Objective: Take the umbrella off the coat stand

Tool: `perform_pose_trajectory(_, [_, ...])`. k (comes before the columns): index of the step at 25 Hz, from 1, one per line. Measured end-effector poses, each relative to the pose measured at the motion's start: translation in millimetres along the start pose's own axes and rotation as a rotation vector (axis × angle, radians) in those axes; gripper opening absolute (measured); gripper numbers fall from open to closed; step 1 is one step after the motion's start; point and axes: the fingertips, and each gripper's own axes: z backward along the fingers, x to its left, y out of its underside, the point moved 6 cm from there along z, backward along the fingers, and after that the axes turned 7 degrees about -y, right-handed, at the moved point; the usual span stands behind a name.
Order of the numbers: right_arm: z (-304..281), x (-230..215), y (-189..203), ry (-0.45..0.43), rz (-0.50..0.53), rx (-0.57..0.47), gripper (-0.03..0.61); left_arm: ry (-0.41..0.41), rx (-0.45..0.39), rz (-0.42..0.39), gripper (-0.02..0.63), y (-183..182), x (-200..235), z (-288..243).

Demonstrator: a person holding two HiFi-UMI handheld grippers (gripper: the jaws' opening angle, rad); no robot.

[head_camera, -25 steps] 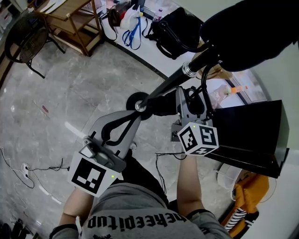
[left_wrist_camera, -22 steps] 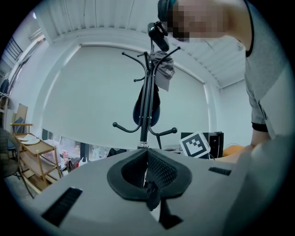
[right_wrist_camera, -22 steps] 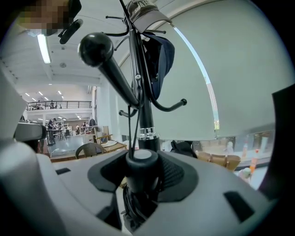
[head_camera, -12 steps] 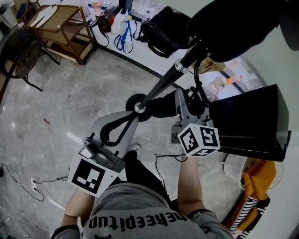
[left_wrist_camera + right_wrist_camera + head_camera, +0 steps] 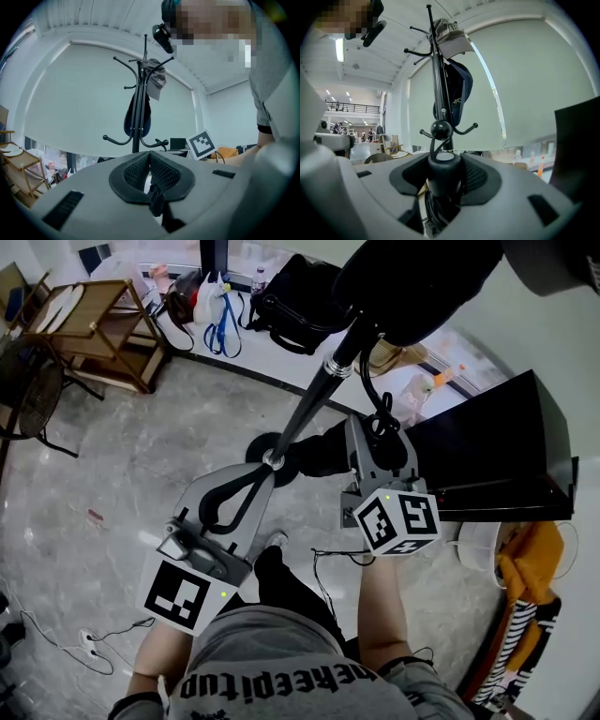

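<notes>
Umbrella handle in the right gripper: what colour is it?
Black, with a pale top end. The umbrella handle shows best in the right gripper view.

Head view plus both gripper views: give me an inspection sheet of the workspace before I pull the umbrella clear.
Surface: grey marbled floor; no table in view.
Job's things: black folded umbrella held about level beside the coat stand; its strap runs up to a ball-tipped hook, apparently looped over it.
Clutter: grey cap and navy cap on the stand; wooden trolley; bags on the ledge.
Grippers: right gripper closed on the umbrella; left gripper jaws together, empty.
Cables: loose cable on the floor at lower left; another near the person's feet.
Surroundings: black panel at right.
</notes>
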Motion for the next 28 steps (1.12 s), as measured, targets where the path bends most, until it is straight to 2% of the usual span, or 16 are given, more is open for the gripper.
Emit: perform_pose_trajectory(28, [42.1, 20.9, -21.3, 0.168, 0.007, -0.06, 0.201, 0.183, -0.043, -0.034, 0.015, -23.9, 3.1, 3.4])
